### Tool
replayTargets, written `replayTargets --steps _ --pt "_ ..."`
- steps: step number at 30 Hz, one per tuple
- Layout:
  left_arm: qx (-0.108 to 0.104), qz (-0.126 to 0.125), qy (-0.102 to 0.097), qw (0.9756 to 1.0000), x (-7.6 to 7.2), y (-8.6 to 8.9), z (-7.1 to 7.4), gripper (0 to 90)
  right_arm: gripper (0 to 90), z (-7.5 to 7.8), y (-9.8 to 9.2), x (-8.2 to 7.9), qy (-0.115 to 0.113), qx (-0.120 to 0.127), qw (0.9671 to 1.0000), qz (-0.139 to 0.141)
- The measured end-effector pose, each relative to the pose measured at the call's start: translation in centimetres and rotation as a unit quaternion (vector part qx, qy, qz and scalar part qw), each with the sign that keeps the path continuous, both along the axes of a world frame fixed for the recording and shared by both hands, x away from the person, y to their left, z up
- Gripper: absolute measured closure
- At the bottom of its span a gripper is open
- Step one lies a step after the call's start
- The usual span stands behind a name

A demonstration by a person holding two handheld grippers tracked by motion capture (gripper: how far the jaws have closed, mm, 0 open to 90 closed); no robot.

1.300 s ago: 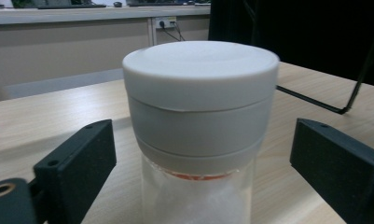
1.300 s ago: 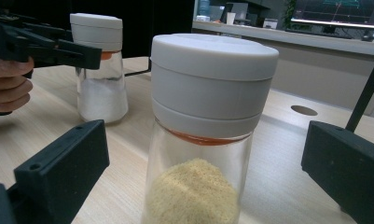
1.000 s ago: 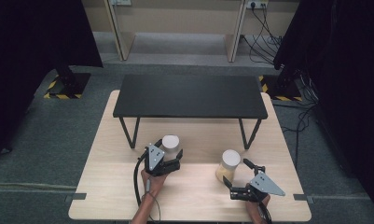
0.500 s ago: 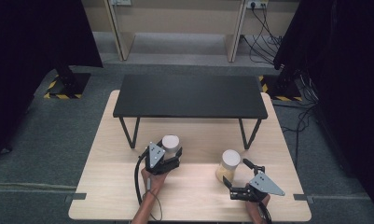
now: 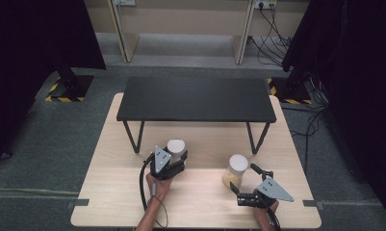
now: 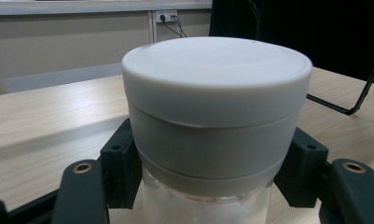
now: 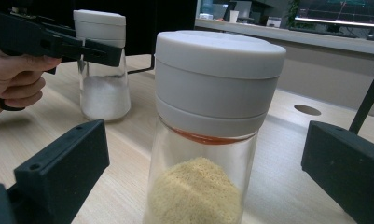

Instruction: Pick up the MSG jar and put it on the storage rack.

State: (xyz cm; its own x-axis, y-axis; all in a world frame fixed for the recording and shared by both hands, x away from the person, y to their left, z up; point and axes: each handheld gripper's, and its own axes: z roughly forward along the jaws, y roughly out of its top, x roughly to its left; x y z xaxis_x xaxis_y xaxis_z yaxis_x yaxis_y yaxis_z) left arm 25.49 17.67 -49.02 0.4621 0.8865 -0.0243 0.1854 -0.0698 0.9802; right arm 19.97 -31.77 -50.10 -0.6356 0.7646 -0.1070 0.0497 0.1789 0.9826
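Glass salt jar is clamped below its lid by the left gripper after closing (slippery, breakable), right gripper left released around the yellow-powder jar.

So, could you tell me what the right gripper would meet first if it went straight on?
Most likely the jar of yellow powder: it stands upright between the right gripper's open jaws, untouched.
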Motion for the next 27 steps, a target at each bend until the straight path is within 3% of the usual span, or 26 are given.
replayTargets --steps 8,19,27 --pt "-0.013 -0.006 0.005 0.9999 -0.1 0.5 0.5 34.8 0.5 0.0 0.0 0.0 0.0 0.001 1.0 -0.001" --pt "-0.006 -0.028 -0.002 0.9996 -0.5 1.6 3.1 34.8 0.5 0.0 0.0 -0.1 0.0 0.002 1.0 -0.002" --pt "-0.019 -0.035 0.003 0.9992 -1.1 2.9 4.6 34.9 0.5 0.0 0.0 -0.1 0.0 0.0 1.0 -0.002"
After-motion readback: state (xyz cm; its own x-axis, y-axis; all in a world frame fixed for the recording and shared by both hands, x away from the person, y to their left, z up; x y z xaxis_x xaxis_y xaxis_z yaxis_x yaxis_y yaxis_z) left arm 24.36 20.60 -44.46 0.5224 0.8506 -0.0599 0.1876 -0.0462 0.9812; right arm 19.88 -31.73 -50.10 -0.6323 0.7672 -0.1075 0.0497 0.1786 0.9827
